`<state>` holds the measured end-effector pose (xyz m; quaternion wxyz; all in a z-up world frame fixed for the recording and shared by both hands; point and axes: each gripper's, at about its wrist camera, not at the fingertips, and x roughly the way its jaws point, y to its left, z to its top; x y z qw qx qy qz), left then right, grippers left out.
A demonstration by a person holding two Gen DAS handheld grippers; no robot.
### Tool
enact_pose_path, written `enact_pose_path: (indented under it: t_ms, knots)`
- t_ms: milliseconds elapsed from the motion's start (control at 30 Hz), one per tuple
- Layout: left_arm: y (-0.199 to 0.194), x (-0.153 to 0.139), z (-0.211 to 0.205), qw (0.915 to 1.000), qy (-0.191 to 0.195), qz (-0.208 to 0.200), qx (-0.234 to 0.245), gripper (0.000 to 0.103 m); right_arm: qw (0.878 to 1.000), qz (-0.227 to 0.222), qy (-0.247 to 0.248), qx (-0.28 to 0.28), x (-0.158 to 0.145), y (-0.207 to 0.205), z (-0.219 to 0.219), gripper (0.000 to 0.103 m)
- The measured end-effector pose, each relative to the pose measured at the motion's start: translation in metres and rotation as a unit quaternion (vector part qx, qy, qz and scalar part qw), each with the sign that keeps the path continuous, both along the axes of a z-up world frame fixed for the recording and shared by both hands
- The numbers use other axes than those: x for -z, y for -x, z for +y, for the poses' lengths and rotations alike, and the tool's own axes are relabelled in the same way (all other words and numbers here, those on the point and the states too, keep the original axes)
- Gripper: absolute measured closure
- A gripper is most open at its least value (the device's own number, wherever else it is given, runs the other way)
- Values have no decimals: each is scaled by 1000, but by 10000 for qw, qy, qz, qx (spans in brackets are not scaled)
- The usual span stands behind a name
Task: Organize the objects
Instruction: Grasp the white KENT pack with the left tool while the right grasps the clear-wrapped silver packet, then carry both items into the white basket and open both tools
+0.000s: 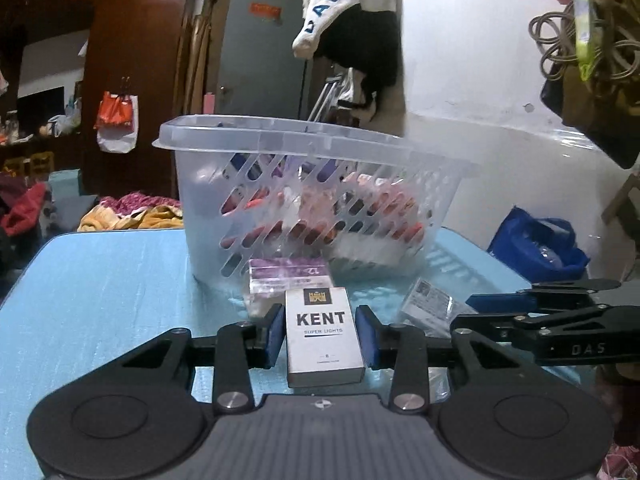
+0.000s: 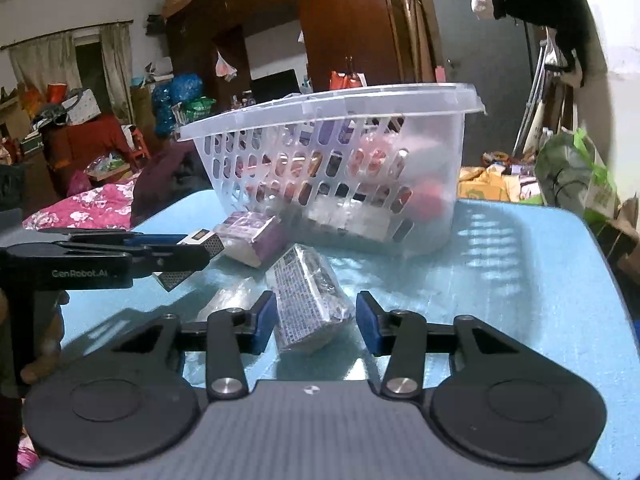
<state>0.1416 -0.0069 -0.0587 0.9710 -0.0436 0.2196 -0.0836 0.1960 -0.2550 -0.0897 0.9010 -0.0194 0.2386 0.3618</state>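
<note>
A white Kent cigarette pack (image 1: 325, 340) stands upright between the blue pads of my left gripper (image 1: 322, 336), which is shut on its two sides. The right wrist view shows that same gripper (image 2: 196, 250) at the left with the pack (image 2: 202, 237) in its tips. My right gripper (image 2: 316, 322) straddles a plastic-wrapped pack (image 2: 308, 304) lying on the blue table (image 2: 520, 300). Its pads sit close to the pack's sides, with a thin gap on the right. A purple wrapped pack (image 1: 288, 276) (image 2: 252, 236) lies against the clear slotted basket (image 1: 280, 136) (image 2: 320, 104), which holds several packs.
The basket stands at the table's far middle. Clothes hang above it (image 1: 352, 20). A blue bag (image 1: 536, 244) sits beyond the table's right edge, a green bag (image 2: 572, 172) off its far right corner. A hand (image 2: 44, 344) holds the left gripper.
</note>
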Motion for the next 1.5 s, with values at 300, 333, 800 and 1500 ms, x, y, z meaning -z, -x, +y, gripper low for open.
enact_pose_path:
  t_ms: [300, 333, 800, 1500]
  knots:
    - [0, 0, 5, 9999, 125, -82, 4, 61, 9992, -371, 49, 120, -4, 10, 1, 70]
    - [1, -1, 5, 9998, 137, -115, 7, 61, 9992, -376, 28, 130, -4, 11, 0, 80]
    - [0, 0, 6, 9999, 159, -34, 29, 60, 9989, -79, 441, -109, -2, 3, 20, 58]
    - [12, -34, 15, 9958, 561, -700, 188, 60, 9964, -847, -23, 84, -53, 32, 4, 54]
